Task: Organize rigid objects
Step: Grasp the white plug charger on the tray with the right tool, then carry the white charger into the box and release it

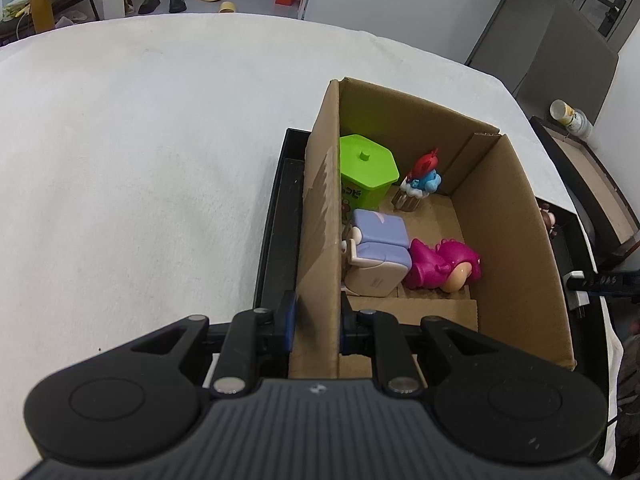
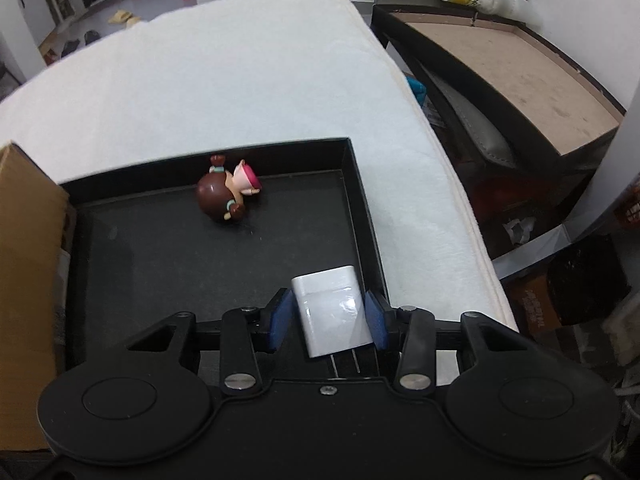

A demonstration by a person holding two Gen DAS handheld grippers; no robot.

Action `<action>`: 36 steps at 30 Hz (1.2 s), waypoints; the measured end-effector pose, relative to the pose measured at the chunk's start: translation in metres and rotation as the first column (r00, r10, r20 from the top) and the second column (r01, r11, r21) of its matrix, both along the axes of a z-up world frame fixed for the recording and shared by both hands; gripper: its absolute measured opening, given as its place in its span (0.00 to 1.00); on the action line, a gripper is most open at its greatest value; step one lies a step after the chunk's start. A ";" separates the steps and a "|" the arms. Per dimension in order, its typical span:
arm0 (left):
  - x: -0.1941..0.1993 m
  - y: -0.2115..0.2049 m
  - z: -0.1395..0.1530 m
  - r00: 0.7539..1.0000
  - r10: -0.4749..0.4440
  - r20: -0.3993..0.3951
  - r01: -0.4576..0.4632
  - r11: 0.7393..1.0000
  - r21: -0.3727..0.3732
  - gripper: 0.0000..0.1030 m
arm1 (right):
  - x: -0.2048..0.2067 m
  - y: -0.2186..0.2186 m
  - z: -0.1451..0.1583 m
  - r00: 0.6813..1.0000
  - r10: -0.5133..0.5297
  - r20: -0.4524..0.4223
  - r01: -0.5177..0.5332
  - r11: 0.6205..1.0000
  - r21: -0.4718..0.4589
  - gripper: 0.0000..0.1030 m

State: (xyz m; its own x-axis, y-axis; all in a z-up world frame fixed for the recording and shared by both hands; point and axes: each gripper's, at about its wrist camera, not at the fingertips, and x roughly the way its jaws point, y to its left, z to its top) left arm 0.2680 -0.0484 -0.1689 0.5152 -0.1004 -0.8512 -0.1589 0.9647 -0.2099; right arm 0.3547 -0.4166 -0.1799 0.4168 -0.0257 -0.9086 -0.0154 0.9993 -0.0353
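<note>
Pinching charger (image 2: pixel 334 312), right fingers (image 2: pixel 376 322) nearly closed.

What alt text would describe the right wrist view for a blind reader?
The right gripper holds a white charger over a black tray. A small doll lies on its side in the tray, which rests on a white cloth.

Right gripper (image 2: pixel 327 318) clamped on white charger (image 2: pixel 334 310) above black tray (image 2: pixel 362 200). Brown-haired doll (image 2: pixel 226 196) lying near tray's far wall. Cardboard box (image 2: pixel 28 280) at left.
</note>
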 end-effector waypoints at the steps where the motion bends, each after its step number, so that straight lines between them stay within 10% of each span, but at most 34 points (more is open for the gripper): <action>1: 0.000 0.000 0.000 1.000 0.001 0.000 -0.001 1.000 -0.001 0.16 | 0.001 0.001 -0.007 0.999 -0.001 -0.037 0.001 1.000 -0.002 0.36; 36: -0.004 0.004 0.001 1.000 0.026 0.012 -0.026 0.999 -0.026 0.18 | -0.017 0.067 0.097 0.984 0.103 0.145 -0.121 0.986 0.116 0.35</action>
State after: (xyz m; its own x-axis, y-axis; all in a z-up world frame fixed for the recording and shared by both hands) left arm 0.2642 -0.0442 -0.1678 0.5285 -0.1083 -0.8420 -0.1813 0.9546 -0.2365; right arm 0.3373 -0.3493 -0.0827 0.5324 0.1378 -0.8352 -0.1312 0.9882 0.0794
